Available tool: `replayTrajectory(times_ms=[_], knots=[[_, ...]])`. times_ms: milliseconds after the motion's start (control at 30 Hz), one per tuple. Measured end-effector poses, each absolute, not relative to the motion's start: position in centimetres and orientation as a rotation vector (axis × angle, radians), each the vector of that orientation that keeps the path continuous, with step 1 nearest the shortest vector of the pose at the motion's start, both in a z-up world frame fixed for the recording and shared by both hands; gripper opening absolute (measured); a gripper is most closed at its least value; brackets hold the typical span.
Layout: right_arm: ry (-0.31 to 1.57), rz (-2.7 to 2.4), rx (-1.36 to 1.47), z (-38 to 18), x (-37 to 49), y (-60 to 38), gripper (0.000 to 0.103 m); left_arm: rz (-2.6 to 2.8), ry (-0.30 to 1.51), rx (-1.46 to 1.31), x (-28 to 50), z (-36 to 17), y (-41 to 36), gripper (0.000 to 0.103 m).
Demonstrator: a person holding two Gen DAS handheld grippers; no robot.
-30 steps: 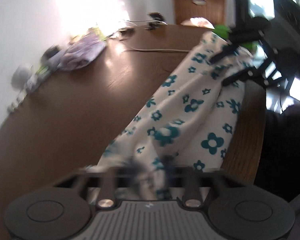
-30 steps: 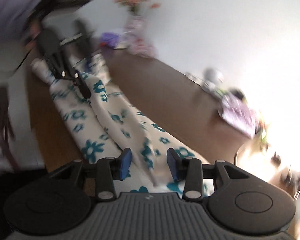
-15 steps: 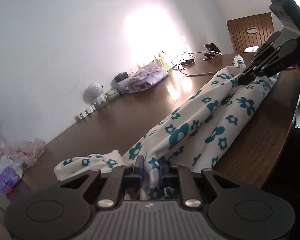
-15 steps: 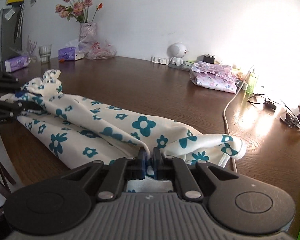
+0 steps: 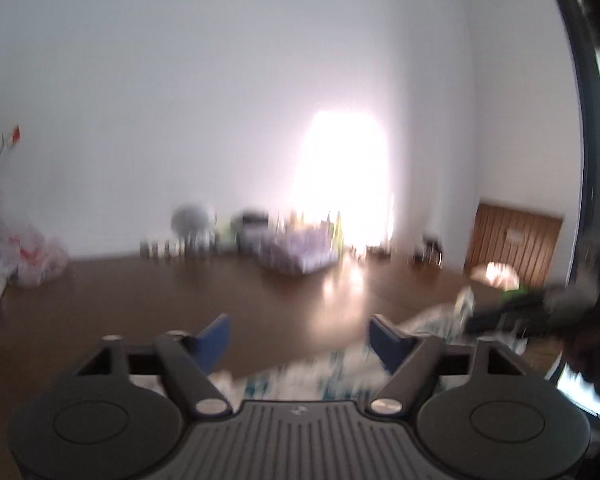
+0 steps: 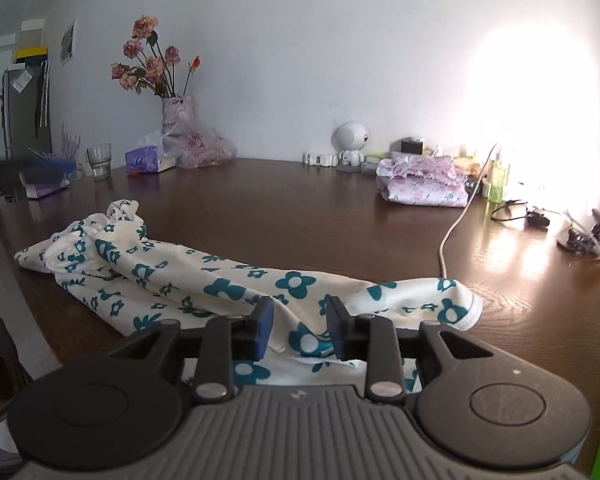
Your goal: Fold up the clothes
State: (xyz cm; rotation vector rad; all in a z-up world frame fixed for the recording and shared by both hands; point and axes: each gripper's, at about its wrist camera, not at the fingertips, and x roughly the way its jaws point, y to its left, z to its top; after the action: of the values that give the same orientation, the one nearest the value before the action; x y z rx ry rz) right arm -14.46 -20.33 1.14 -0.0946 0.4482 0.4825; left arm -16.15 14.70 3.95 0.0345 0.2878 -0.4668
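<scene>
A white garment with teal flowers (image 6: 204, 284) lies stretched in a long strip along the near edge of the brown table (image 6: 320, 208). My right gripper (image 6: 300, 330) is open just above the garment's right end, with cloth lying between and below its jaws. My left gripper (image 5: 300, 338) is open and empty, lifted above the garment's left end (image 5: 324, 372); that view is blurred by motion. The right gripper shows as a dark blur at the right of the left wrist view (image 5: 512, 312).
A folded pink floral garment (image 6: 424, 184) lies at the back by the wall. A vase of roses (image 6: 176, 120), a tissue box (image 6: 148, 160), a glass (image 6: 99, 160), a white toy robot (image 6: 352, 144), bottles and a white cable (image 6: 456, 224) stand around the table's far side.
Both grippers were shut on the flowered garment half a second ago and have let go. The left gripper has lifted and swung up; the garment now lies flat on the table.
</scene>
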Motion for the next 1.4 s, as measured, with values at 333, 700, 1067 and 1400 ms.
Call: replayTrajectory(times_ms=[333, 700, 1067, 1400], knots=[[0.507, 0.451, -0.090, -0.1, -14.0, -20.9, 0.003, -0.307, 0.510, 0.032, -11.0, -1.6, 9.4, 0.070], [0.500, 0.472, 0.011, 0.9, -14.7, -23.4, 0.013, -0.294, 0.489, 0.061, -12.0, -3.0, 9.1, 0.071], [0.485, 0.347, 0.153, 0.4, -11.7, -24.9, 0.001, -0.273, 0.460, 0.098, -12.9, -3.3, 8.6, 0.072], [0.466, 0.379, 0.274, 0.7, -13.3, -27.4, 0.018, -0.340, 0.395, 0.097, -13.9, -0.2, 7.3, 0.072]])
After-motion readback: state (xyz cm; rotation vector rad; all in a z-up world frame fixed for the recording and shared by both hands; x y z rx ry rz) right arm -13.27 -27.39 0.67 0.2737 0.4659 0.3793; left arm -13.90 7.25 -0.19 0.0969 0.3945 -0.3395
